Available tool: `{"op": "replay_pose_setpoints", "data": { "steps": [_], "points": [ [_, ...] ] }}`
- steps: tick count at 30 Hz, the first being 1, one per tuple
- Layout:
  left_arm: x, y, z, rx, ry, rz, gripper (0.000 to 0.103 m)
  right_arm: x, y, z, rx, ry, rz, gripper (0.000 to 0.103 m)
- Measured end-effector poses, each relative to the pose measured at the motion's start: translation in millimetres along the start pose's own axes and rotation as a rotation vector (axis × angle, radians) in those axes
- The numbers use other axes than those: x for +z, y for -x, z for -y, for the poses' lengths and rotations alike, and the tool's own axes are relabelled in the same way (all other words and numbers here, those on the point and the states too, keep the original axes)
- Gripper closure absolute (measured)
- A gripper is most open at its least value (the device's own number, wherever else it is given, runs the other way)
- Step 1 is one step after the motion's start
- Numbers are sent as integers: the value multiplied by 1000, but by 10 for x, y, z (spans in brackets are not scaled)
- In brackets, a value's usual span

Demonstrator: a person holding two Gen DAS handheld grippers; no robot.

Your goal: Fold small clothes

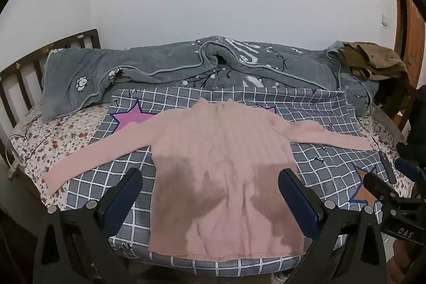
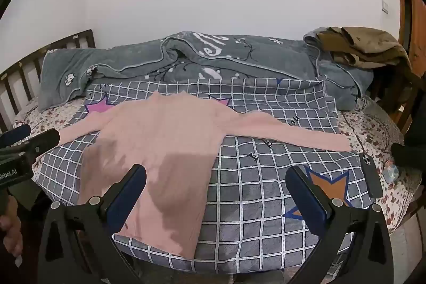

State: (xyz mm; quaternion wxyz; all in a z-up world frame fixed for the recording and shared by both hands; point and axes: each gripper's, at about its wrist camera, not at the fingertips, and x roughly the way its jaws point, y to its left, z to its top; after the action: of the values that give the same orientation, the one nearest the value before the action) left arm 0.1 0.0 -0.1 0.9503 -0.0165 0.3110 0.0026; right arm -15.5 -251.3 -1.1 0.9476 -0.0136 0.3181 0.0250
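Hovering over a bed, I hold a claw in each hand above a pink ribbed sweater that lies flat and face-down or face-up, I cannot tell which, in the middle of the frame. It rests on a grey checked sheet printed with stars. Both sleeves are stretched straight out, one toward the lower left of the frame, one toward the right edge. No fold has been made, so I judge this to be the start of the folding: the garment is spread and ready.

My left claw is spread wide and grasps nothing; its two blue-padded fingers frame the sweater's lower body without touching it. My right claw is likewise spread wide and empty, above the sweater's hem corner and the bare sheet beside it.

The likely next move is to take a sleeve, or a side edge, and bring it across the body. That calls for lowering a claw to pinch a single layer of knit without catching the sheet beneath.

A rumpled grey quilt lies along the far side, under a white wall. A dark phone lies at the right edge of the bed.
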Motion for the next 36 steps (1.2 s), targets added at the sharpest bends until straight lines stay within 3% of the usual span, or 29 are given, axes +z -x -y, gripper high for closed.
{"op": "replay_pose_setpoints", "data": {
  "steps": [13,36],
  "points": [
    [25,12,151,19,-23,5,0,32,17,51,9,-29,-12,1],
    [-45,121,78,10,-18,-6,0,2,120,46,37,-53,-5,1]
  ]
}}
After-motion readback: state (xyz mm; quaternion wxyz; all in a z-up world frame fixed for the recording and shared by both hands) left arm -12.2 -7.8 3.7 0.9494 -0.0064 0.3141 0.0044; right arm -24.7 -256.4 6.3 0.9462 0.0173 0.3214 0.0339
